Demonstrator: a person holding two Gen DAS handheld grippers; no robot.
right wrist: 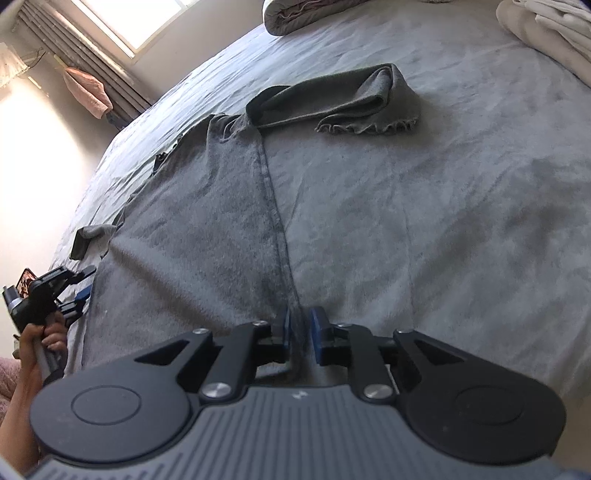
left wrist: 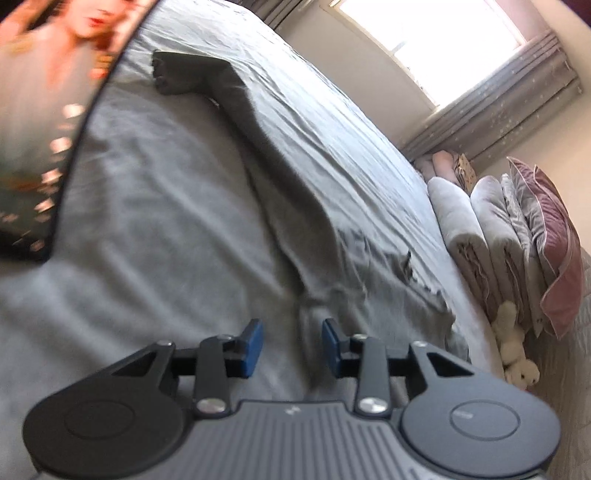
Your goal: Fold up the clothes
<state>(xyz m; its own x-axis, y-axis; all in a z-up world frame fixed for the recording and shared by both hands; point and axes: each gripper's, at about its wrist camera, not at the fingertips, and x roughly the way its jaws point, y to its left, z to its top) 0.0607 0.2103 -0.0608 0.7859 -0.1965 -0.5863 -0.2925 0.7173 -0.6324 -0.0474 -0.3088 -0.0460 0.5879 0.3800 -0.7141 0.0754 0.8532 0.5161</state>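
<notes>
Right gripper is clamped on the top's side seam; left gripper is held apart.
The top is spread along the bed's near edge, one sleeve laid out, so the seam can be lifted for folding.

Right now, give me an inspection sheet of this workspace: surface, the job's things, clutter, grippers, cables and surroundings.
Surface: bed with a grey, slightly creased cover.
Job's things: grey long-sleeved garment spread flat on the bed; one sleeve folded back on itself, frilled cuff showing.
Clutter: folded bedding and a pink cushion stacked at the bed's far side, a pale soft toy below them, white cloth at the bed's corner.
Grippers: right gripper shut on the garment's edge; left gripper open, low over the garment.
Cables: nothing seen.
Surroundings: bright window with grey curtains; pink towel hanging beside them.
</notes>
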